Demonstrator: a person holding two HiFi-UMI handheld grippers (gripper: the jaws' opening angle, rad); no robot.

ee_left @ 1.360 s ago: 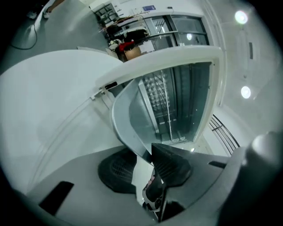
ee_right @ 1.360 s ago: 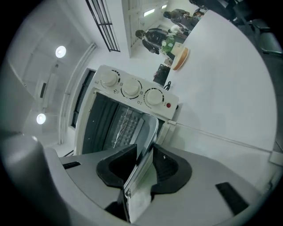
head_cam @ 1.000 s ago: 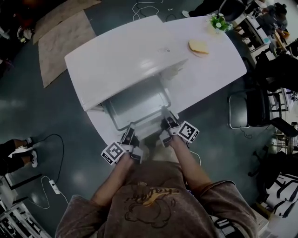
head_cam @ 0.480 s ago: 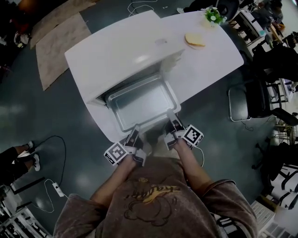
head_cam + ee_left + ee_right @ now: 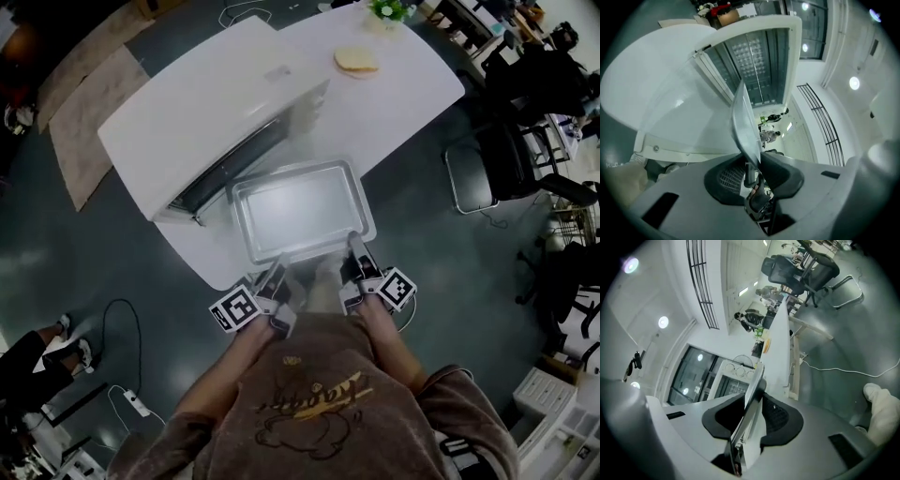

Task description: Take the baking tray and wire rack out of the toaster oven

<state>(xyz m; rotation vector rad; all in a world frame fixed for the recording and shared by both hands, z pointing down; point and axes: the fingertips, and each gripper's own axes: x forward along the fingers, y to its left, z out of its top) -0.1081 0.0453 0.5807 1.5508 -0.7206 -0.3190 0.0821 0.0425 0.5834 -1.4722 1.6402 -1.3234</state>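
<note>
The silver baking tray (image 5: 300,208) hangs level in front of the white toaster oven (image 5: 206,103), clear of its mouth. My left gripper (image 5: 277,272) is shut on the tray's near rim at its left corner. At the right corner of that rim my right gripper (image 5: 356,248) is shut too. The left gripper view has the tray's edge (image 5: 744,126) running between the pads of the left gripper (image 5: 751,161), with the open oven cavity (image 5: 750,65) beyond. The right gripper view shows the tray's rim (image 5: 752,399) pinched in the right gripper (image 5: 747,420). I cannot make out the wire rack.
The oven stands on a white table (image 5: 412,103) with its door (image 5: 202,253) folded down. A slice of bread (image 5: 356,61) and a small plant (image 5: 389,9) sit at the table's far end. Office chairs (image 5: 487,169) stand to the right. A cable (image 5: 834,369) lies on the floor.
Both grippers have drawn back toward the person with the tray. The tray has slid out of the oven cavity and now hangs fully outside it.
</note>
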